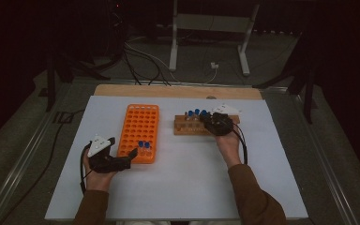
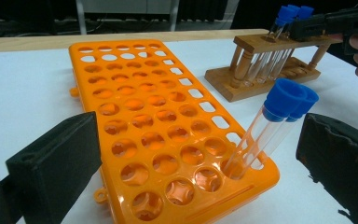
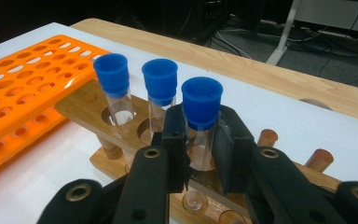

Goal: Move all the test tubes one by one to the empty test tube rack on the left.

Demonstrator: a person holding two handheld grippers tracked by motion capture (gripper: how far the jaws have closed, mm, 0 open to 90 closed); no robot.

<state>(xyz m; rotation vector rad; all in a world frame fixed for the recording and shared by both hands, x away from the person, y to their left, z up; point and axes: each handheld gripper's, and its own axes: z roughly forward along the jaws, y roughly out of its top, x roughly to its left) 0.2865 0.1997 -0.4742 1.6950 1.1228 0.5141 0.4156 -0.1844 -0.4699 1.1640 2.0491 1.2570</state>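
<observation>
Right gripper view: the right gripper [image 3: 199, 140] is seen clamped on a clear glass test tube with a blue cap [image 3: 201, 126], its two black pads pressed against the glass just under the cap. The tube is held upright in a hole of the wooden test-tube rack [image 3: 81, 109], nearest of three capped tubes standing in a row; the other two blue-capped tubes [image 3: 137, 88] are left in the neighbouring holes, apart from the pads. Bare wooden pegs of the rack are seen just behind the gripper.

In the high view, the right gripper [image 1: 217, 123] is found over the wooden rack [image 1: 187, 125] at the right of the white table [image 1: 183, 183], and the orange plastic rack with many round holes [image 1: 138, 126] is laid to its left. Two blue-capped tubes [image 2: 279, 116] are already stood in a near corner of the orange rack [image 2: 154, 126], leaning slightly. The left gripper [image 1: 124, 159] is held beside that corner with its jaws apart, nothing between its pads, the rack's near end being framed by them in the left gripper view.

The step in hand is judged to be the pick-up of a third tube for transfer from the wooden rack to the orange one. A straight upward lift is called for next, until the tube's base is clear of the hole, without the neighbouring caps being knocked; the tube would then be carried across and lowered upright into a free hole beside the two already placed.
</observation>
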